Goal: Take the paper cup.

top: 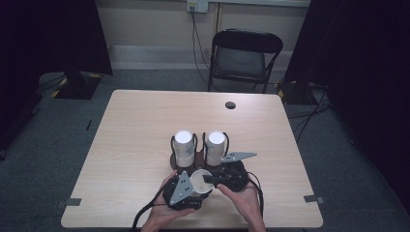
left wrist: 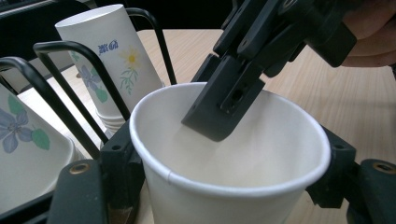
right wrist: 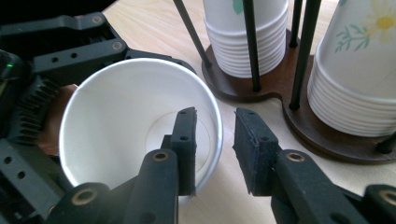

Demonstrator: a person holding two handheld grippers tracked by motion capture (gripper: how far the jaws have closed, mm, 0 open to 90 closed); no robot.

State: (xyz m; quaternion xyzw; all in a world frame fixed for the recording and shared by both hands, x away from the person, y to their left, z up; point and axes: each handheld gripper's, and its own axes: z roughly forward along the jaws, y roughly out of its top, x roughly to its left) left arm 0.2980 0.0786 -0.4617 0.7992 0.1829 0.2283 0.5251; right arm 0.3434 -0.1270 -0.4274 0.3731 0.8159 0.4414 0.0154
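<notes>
A white paper cup (top: 199,181) sits near the front edge of the light wooden bench (top: 135,125), right in front of the person. The left hand-held gripper (top: 192,189) holds this cup. In the left gripper view its two black jaws press on the outside of the cup (left wrist: 233,177), one on each side, and the cup's open mouth faces up.

The right hand-held gripper (top: 209,180) reaches over the cup's rim. In the right gripper view one black jaw is inside the cup (right wrist: 140,126) and the other jaw is outside it, above the bench. The thin cup wall stands between them. The jaws are a little apart and do not squeeze the wall.

Just behind the cup stands a dark brown wooden cup holder with black wire posts (top: 198,145). It holds two stacks of white paper cups with flower prints, one stack on the left (top: 183,145) and one on the right (top: 215,145). The stacks stand upside down, with the bottoms up.

A black folding chair (top: 244,58) stands well behind the bench.
</notes>
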